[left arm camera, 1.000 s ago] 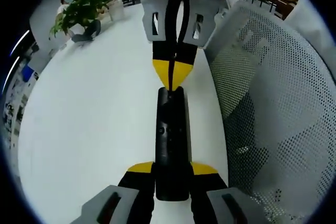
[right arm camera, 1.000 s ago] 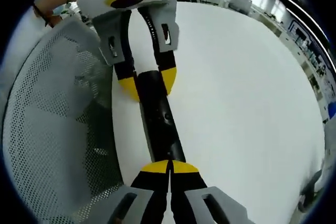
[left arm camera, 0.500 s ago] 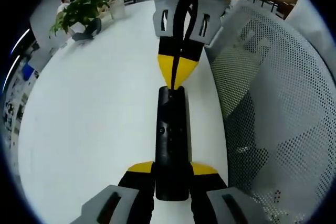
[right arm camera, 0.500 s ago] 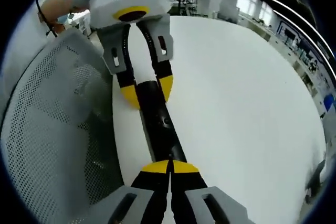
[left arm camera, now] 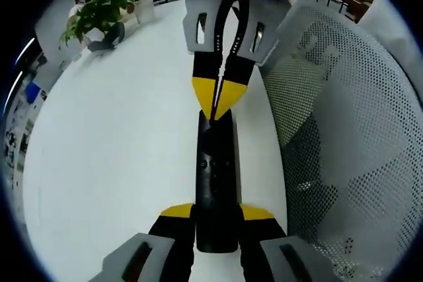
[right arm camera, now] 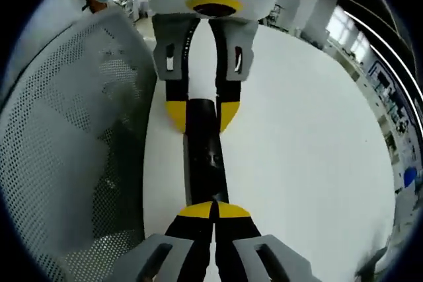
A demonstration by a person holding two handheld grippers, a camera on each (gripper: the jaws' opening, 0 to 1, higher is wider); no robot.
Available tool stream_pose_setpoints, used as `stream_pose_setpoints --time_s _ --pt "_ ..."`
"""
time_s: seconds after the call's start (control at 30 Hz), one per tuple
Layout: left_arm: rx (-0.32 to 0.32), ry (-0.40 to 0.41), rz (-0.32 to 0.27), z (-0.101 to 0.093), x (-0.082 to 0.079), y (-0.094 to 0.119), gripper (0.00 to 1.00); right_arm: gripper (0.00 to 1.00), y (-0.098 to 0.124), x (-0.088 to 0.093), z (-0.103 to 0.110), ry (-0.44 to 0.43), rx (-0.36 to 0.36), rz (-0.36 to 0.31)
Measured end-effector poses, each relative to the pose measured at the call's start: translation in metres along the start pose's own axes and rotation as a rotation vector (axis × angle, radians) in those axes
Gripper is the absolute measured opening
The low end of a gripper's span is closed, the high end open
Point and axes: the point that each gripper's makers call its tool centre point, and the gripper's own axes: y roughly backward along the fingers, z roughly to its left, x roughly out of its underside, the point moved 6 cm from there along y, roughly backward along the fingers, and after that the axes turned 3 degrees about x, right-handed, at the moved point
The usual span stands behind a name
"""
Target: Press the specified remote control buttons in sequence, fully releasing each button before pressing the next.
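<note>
On the white table [left arm camera: 119,130] the left gripper [left arm camera: 216,214] clamps the black remote [left arm camera: 215,176] while the closed right gripper [right arm camera: 213,211] presses its end, risking a slip.

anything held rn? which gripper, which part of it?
The left gripper holds the black remote by its sides at one end. The right gripper is shut, holding nothing, its tips at the remote's other end.
</note>
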Motion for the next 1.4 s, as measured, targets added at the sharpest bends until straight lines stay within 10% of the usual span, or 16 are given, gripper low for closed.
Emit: stream_pose_setpoints --time_s 0.43,0.83,1.4 --pt "0.021 -0.021 -0.011 0.001 0.001 0.0 0.23 0.0 -0.006 -0.001 0.001 0.068 0.043 0.007" --pt "0.018 -0.01 -0.01 0.001 0.0 0.0 0.23 0.0 -0.002 0.008 -0.002 -0.28 0.042 -0.135" --pt "0.021 -0.011 -0.023 0.001 0.0 0.0 0.23 0.0 -0.011 -0.003 -0.003 -0.145 -0.027 -0.082"
